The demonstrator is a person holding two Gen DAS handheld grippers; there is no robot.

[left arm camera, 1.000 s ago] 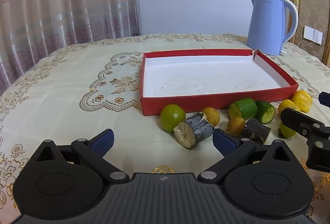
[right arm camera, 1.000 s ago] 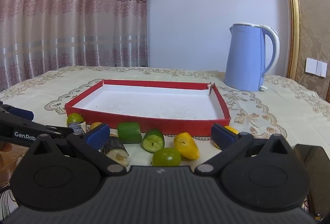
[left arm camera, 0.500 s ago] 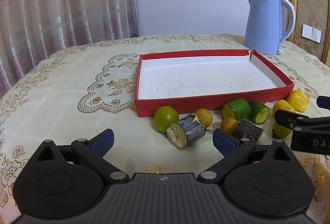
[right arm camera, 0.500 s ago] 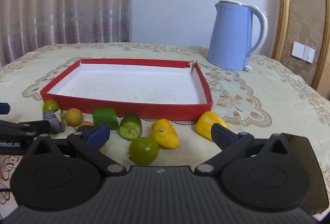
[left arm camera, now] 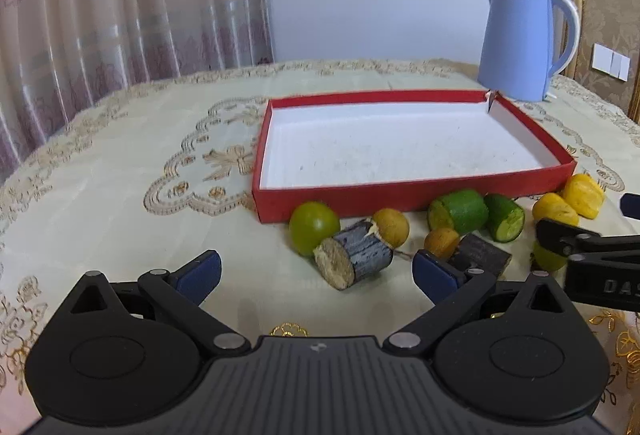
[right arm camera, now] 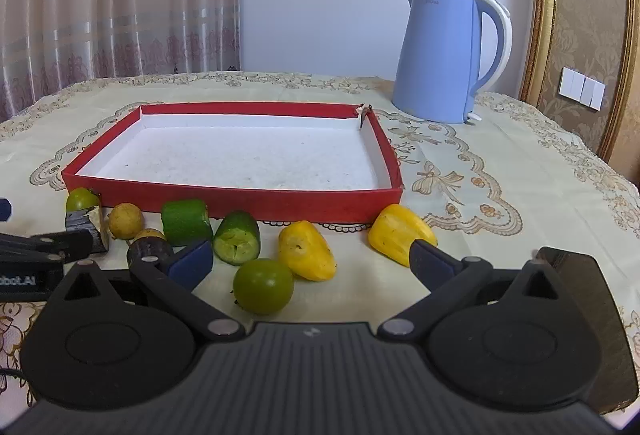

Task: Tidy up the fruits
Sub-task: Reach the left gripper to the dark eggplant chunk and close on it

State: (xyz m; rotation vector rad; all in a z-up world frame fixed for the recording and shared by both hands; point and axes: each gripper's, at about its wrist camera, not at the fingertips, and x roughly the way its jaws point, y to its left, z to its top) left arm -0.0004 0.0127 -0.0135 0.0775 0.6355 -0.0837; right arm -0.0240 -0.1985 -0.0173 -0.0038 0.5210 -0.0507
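Observation:
A shallow red tray [left arm camera: 416, 191] [right arm camera: 240, 198] with a white floor holds nothing. Fruit pieces lie in a row on the cloth in front of it: a green round fruit [left arm camera: 314, 227], a dark cane stub [left arm camera: 354, 259], small yellow fruits [left arm camera: 391, 227], green cucumber pieces [left arm camera: 460, 213] [right arm camera: 237, 243], yellow pieces [right arm camera: 306, 250] [right arm camera: 400, 234] and a second green round fruit [right arm camera: 263, 286]. My left gripper [left arm camera: 316, 271] is open and empty, just short of the cane stub. My right gripper [right arm camera: 310, 259] is open and empty, with the green fruit and a yellow piece between its fingers.
A blue electric kettle [left arm camera: 520, 43] [right arm camera: 452, 55] stands behind the tray's far right corner. The table has an embroidered cream cloth [left arm camera: 120, 187]. A curtain hangs at the back left. A dark object [right arm camera: 576, 267] lies by my right gripper's right side.
Both grippers have drawn back and risen a little, so the tray and fruits sit farther off. The right view has swung left to right across the fruit row. Nothing was gripped.

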